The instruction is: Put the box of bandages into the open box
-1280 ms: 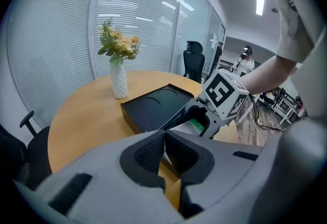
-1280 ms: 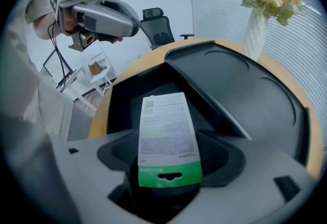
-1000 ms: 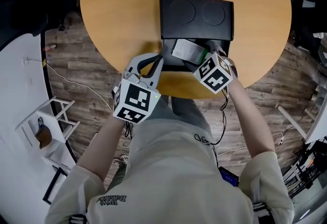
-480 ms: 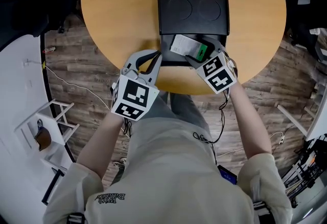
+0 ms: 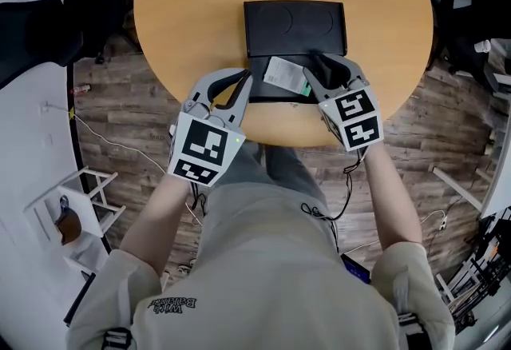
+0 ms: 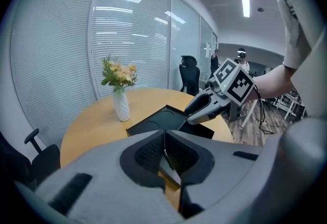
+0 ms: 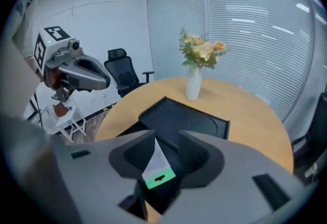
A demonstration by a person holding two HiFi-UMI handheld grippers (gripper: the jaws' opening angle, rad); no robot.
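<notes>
Box of bandages (image 5: 286,74) is noted lying askew inside the open box (image 5: 295,25) on the desk (image 5: 192,13), right gripper (image 5: 326,65) released, jaws just partly closed on nothing, left gripper (image 5: 243,83) clenched empty; a low-swung gripper could knock it out.

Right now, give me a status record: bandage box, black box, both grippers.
bandage box: lying inside black box, not gripped
black box: open, lid folded back flat
right gripper: jaws apart, just been closing, pressing on nothing; bandage box lies below their gap
left gripper: jaws together, nothing between
</notes>
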